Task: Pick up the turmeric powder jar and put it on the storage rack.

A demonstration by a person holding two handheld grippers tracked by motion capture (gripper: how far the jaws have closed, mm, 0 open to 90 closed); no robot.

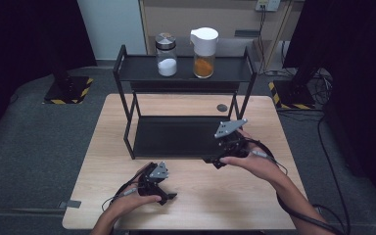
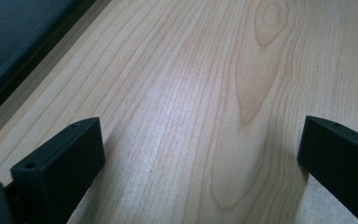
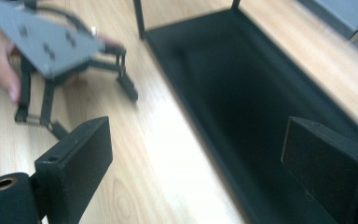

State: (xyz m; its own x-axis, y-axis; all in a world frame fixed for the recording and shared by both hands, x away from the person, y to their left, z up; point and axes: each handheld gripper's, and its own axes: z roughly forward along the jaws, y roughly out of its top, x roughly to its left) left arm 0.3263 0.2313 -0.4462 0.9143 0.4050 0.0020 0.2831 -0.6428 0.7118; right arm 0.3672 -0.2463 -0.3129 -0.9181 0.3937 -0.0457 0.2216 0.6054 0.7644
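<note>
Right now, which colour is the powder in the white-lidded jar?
Orange, in the jar on the rack's top shelf; high view.

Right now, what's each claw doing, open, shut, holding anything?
Left claw: open, empty, over the bare wooden table.
Right claw: open, empty, at the front edge of the black rack's lower shelf.

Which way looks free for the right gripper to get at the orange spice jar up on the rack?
Probably from the front. The right gripper is open and empty by the rack's lower shelf, and the orange spice jar stands on the open top shelf, apart from the white jar.
</note>
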